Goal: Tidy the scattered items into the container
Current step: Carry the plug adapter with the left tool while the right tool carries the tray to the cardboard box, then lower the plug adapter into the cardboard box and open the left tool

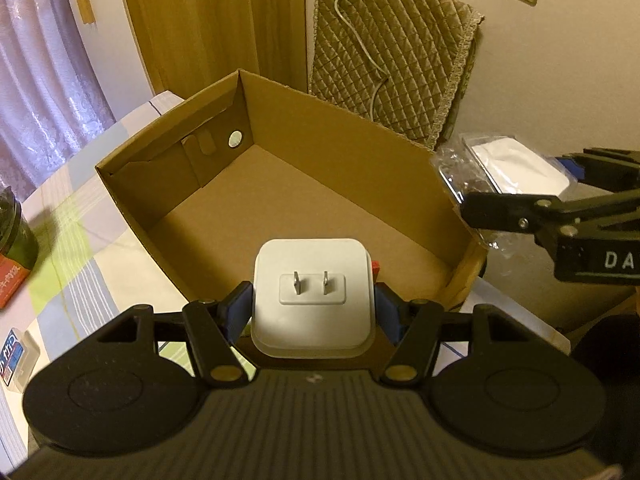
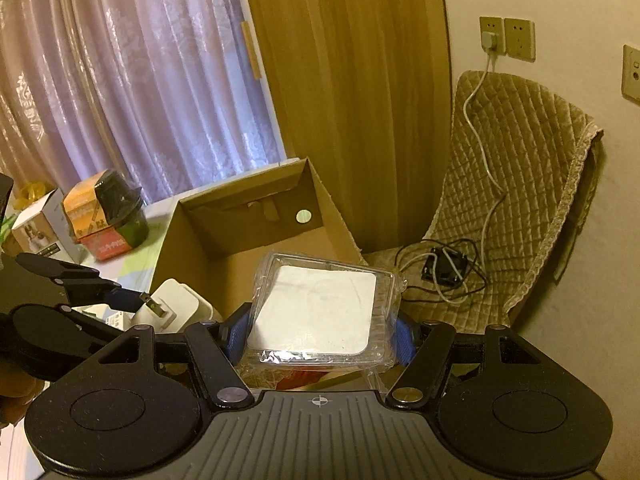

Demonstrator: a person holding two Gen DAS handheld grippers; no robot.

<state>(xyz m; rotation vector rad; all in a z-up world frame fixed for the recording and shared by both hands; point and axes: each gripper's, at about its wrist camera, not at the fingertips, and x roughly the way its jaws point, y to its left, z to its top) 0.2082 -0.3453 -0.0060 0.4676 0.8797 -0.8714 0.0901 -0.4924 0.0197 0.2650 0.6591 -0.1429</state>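
The left claw (image 1: 314,312) grips a white plug adapter (image 1: 312,296) just above the near rim of the open cardboard box (image 1: 280,200). The right claw (image 2: 320,330) holds a clear plastic pack (image 2: 320,312) over the box's right edge. A dark jar (image 2: 120,208) and small cartons (image 2: 40,228) stand on the surface beyond, and a quilted chair (image 2: 520,184) with cables sits behind.

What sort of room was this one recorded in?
Most likely a room in a home: lilac curtains cover a window, a quilted pad drapes a chair, and a patterned cloth covers the table under the cardboard box.
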